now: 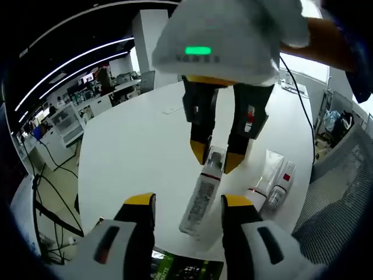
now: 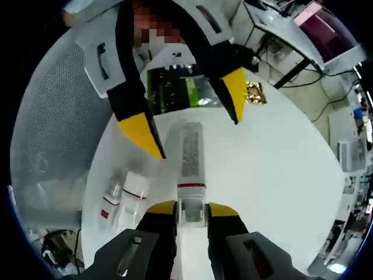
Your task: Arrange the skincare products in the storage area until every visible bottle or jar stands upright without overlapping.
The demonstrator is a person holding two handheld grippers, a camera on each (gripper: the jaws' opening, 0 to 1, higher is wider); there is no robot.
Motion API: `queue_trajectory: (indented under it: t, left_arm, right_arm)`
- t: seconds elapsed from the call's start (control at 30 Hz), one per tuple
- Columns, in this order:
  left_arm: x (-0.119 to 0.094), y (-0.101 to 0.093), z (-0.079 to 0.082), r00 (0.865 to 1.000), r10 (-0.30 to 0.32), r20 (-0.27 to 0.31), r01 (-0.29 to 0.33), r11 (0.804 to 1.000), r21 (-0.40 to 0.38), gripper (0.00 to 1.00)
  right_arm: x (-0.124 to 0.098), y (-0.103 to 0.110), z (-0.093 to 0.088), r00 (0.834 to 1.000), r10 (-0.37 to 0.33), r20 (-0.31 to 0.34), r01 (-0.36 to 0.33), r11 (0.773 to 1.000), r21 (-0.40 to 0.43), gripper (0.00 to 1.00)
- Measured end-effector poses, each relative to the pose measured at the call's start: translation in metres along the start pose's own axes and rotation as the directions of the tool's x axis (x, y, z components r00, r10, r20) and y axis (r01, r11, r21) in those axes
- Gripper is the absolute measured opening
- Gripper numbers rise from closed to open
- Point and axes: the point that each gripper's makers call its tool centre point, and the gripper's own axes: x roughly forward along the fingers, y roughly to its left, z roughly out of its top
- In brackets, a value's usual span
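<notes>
The long skincare tube (image 1: 201,197) lies flat on the white table (image 1: 134,151), its long axis running straight from one gripper to the other: in the left gripper view the printed body points toward the near jaws and the clear cap end points away, toward the opposing tool. The right gripper (image 2: 191,211) has its jaws closed on that clear cap end, the yellow tips pressing either side of it, as confirmed in the right gripper view, where the tube (image 2: 189,157) stretches away from the clamped cap toward the far tool. The left gripper (image 1: 187,205) stands wide apart and holds nothing; its jaws straddle the tail end of the tube without visible contact. In the right gripper view the same left gripper (image 2: 189,119) hangs over the tail, jaws spread either side. Two smaller tubes (image 1: 274,184) lie flat, side by side and touching, just to the right of the long tube in the left gripper view; whether they overlap cannot be told. A green packet (image 2: 175,90) lies at the table edge beyond the tail. Judgement: the right gripper is the engaged hand, and raising the tube upright turns on pivoting about the tail end, which the left gripper is placed to steady. No product stands upright yet; the task appears at an early stage.
</notes>
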Motion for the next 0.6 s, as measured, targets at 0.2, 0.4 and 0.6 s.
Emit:
queue_trajectory:
  t: [0.2,0.4,0.6]
  left_arm:
    - [0.003,-0.013,-0.005,0.998,-0.050,-0.029,0.051,0.998,0.035,0.41]
    - [0.006,-0.029,-0.009,0.991,-0.121,-0.055,0.124,0.990,0.061,0.40]
    - [0.005,-0.044,-0.013,0.980,-0.182,-0.083,0.189,0.977,0.094,0.32]
  right_arm:
    - [-0.006,0.013,0.008,1.000,0.015,-0.005,-0.016,0.998,-0.053,0.14]
    - [-0.009,0.025,0.014,0.999,0.035,-0.010,-0.036,0.995,-0.096,0.14]
    - [-0.016,0.031,0.021,0.999,0.046,-0.004,-0.046,0.991,-0.123,0.14]
